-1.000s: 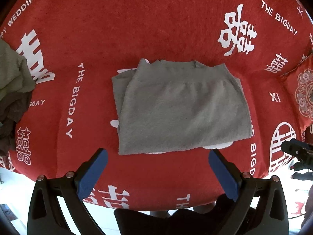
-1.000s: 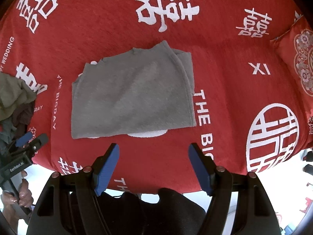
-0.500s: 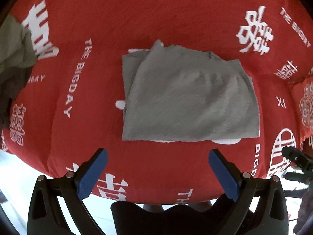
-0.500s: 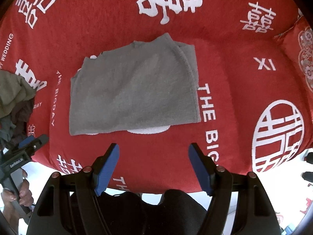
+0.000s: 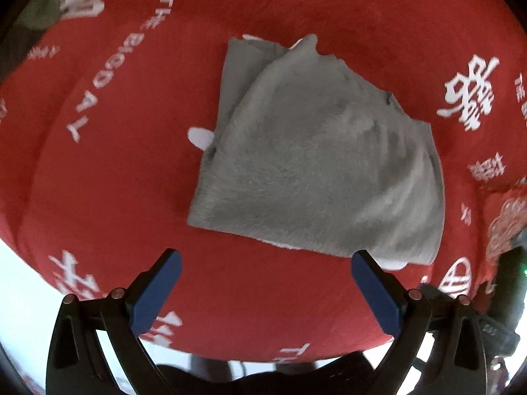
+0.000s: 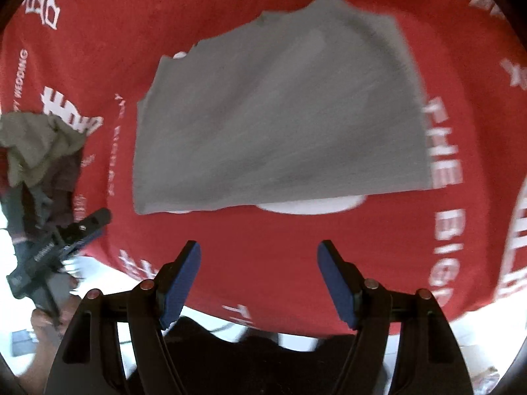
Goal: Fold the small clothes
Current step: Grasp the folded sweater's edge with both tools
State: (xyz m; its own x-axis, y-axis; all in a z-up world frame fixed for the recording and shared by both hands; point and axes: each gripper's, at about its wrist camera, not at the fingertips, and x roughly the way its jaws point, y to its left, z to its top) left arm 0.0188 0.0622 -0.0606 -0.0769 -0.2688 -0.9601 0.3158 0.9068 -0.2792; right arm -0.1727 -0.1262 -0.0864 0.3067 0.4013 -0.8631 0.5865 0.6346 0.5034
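Observation:
A grey folded garment (image 5: 322,164) lies flat on the red cloth-covered surface (image 5: 131,181); it also shows in the right wrist view (image 6: 280,118). My left gripper (image 5: 266,260) is open and empty, just short of the garment's near edge, its right blue pad (image 5: 375,289) next to the near right corner. My right gripper (image 6: 258,250) is open and empty, a little short of the garment's near edge. The left gripper also shows at the left of the right wrist view (image 6: 66,240).
A pile of other clothes (image 6: 36,144), olive and dark, lies at the left edge of the surface. The red cloth carries white letters and characters. Its near edge (image 6: 296,322) drops off just before the grippers. A patterned red cushion (image 5: 507,223) sits at the right.
Both grippers moved closer to the garment. The left view swung so the garment now sits tilted and to the right. Both stay open.

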